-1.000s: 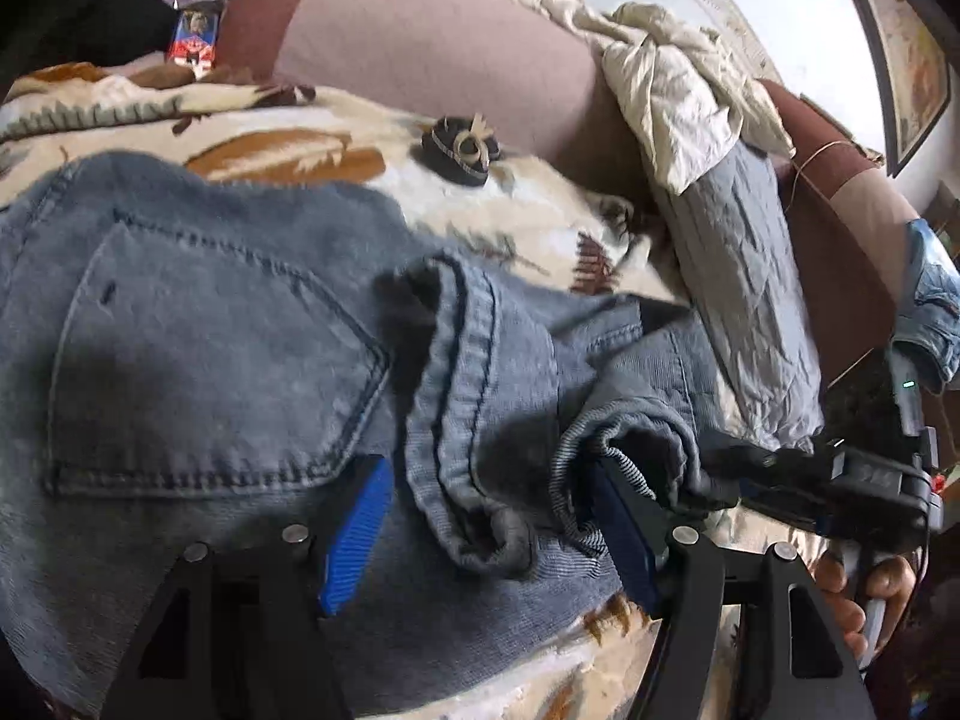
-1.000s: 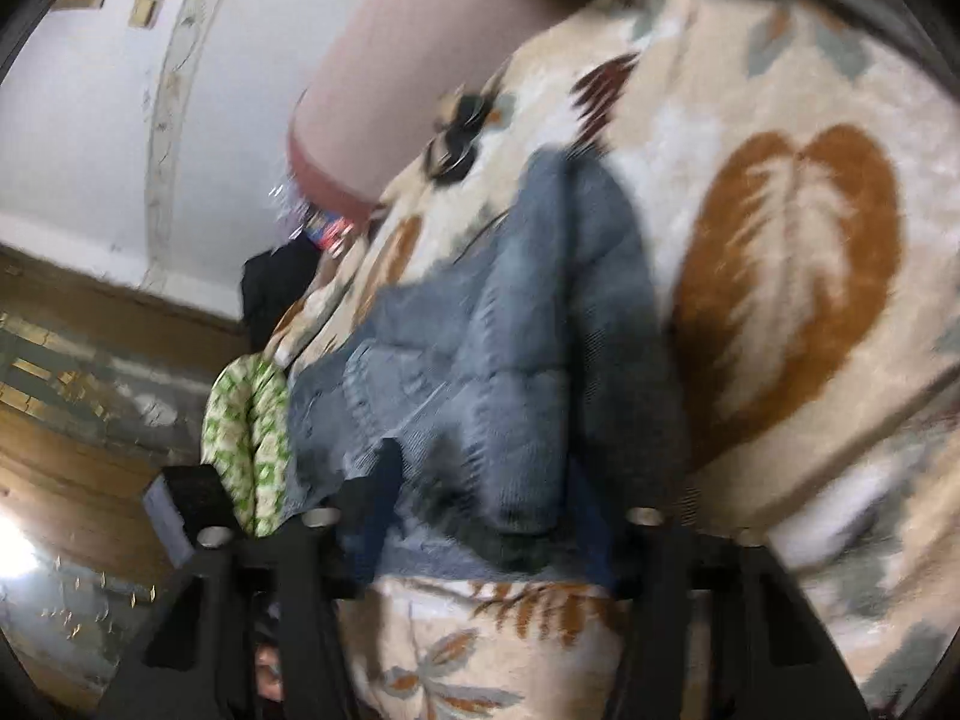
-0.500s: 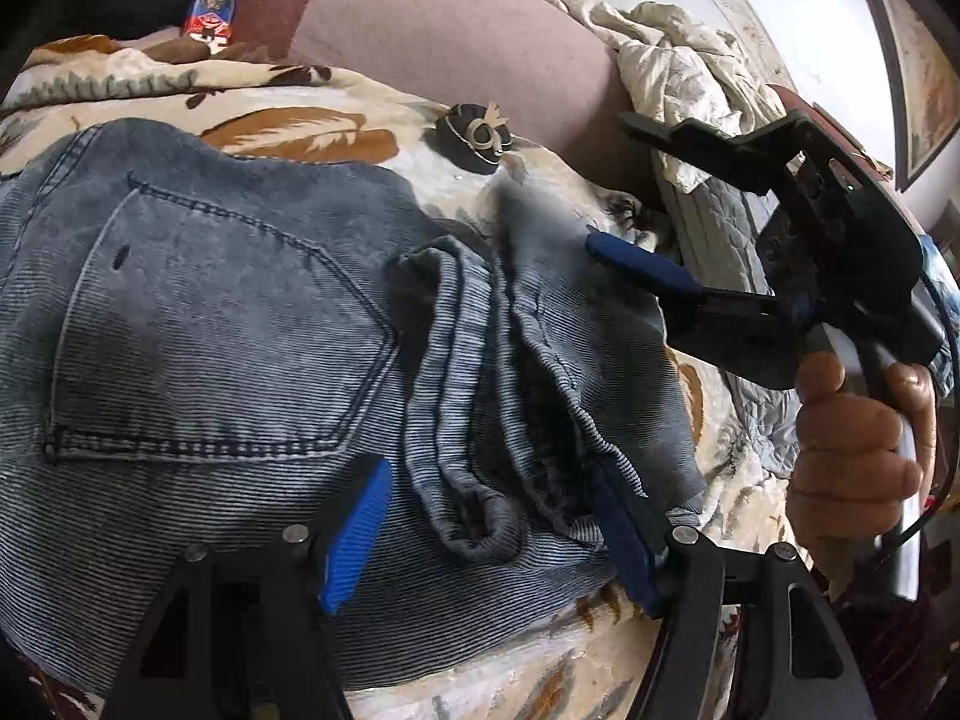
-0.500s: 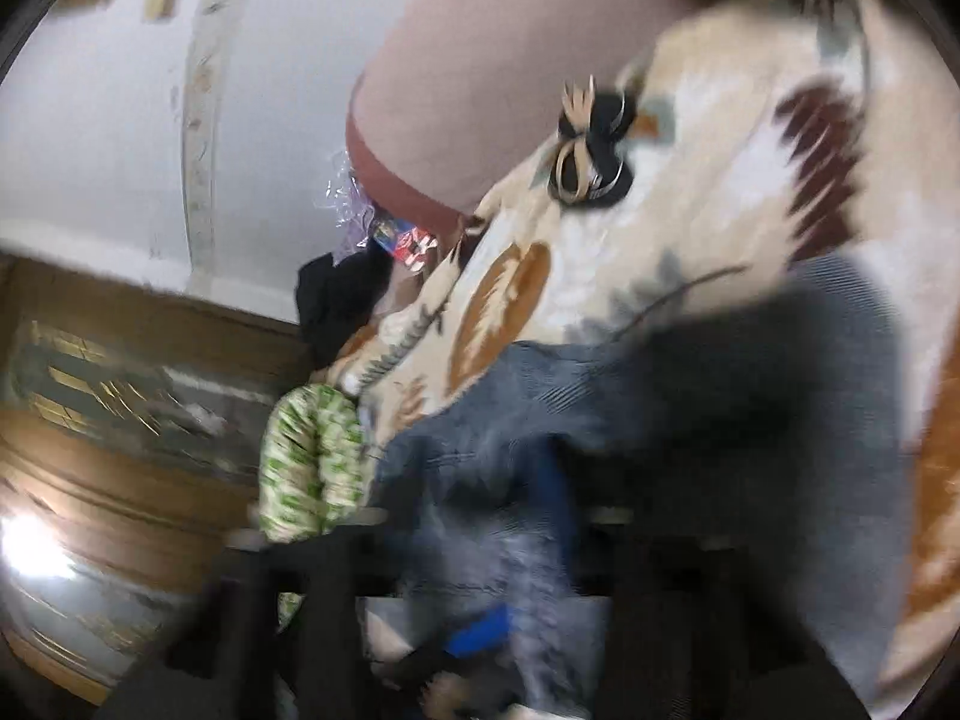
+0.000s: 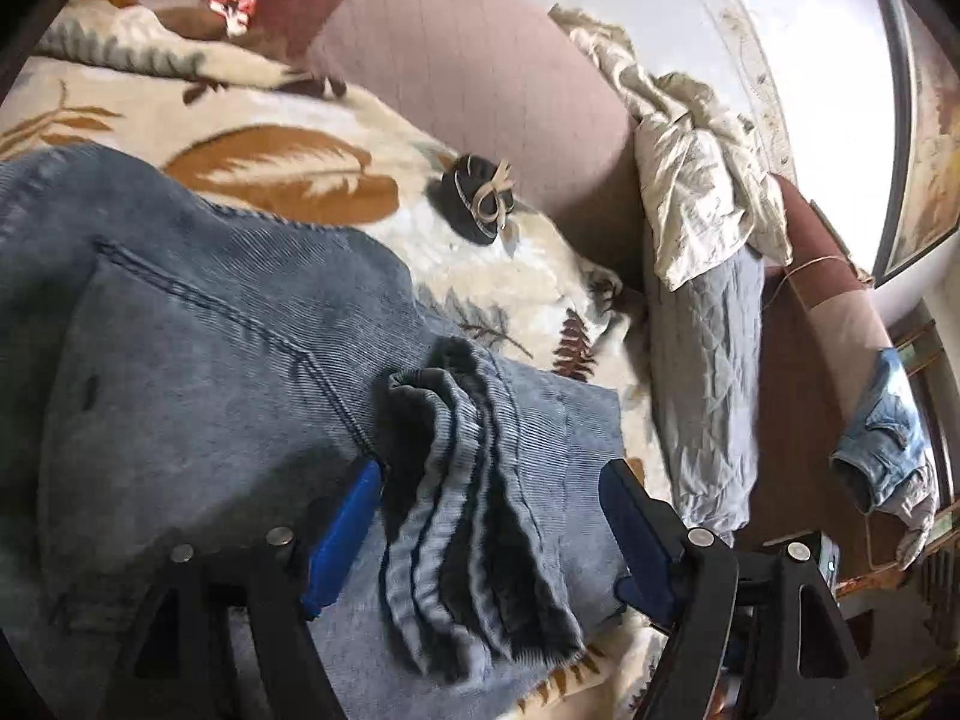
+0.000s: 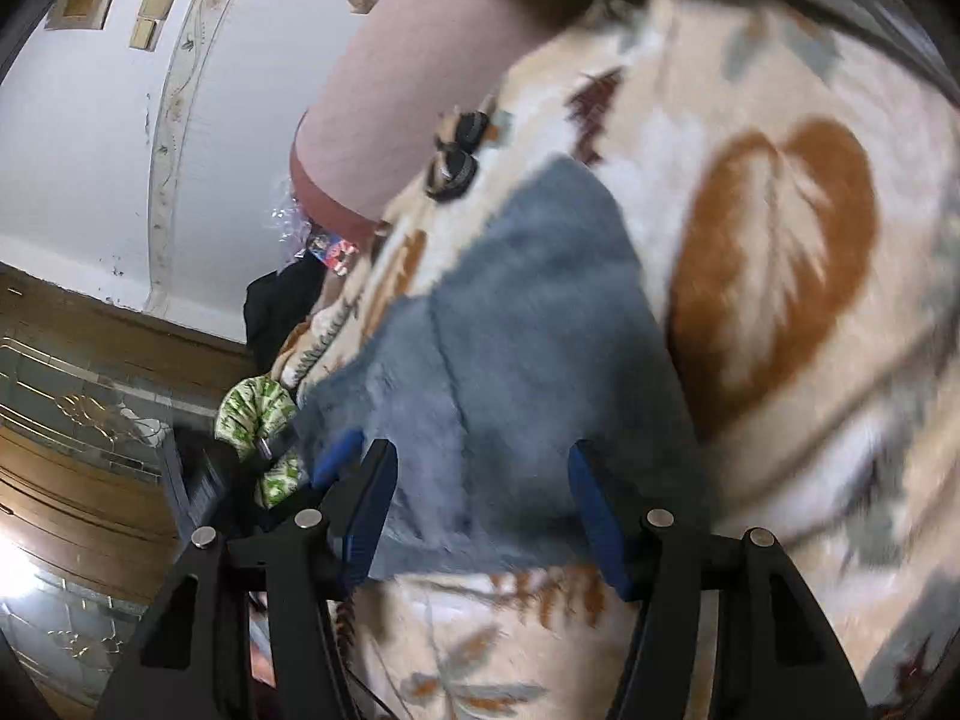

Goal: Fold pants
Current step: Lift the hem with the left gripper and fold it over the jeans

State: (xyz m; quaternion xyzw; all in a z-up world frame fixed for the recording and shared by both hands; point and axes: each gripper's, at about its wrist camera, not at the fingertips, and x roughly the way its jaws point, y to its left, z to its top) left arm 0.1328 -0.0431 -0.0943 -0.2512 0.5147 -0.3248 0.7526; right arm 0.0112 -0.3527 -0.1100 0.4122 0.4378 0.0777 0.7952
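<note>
A: On the leaf-print blanket, the jeans lie folded, pocket panel at my 10 o'clock, the bunched hems dead ahead at 12 between my left gripper pads. Its jaws are opening, wide apart, the cloth between them but not pinched.

B: And the right?

A: The right gripper stands part open over the jeans' near edge, holding nothing. From it the denim runs long toward 12 o'clock, up to the dark hair clip by the pink bolster.

B: Which tool is nearer the hems?

A: The left, I judge; they lie lengthwise straight between its pads.

B: What changed?

A: A second ago my right was clamped shut on the leg end beside my left; it has let go, and the leg now lies flat over the fold.
</note>
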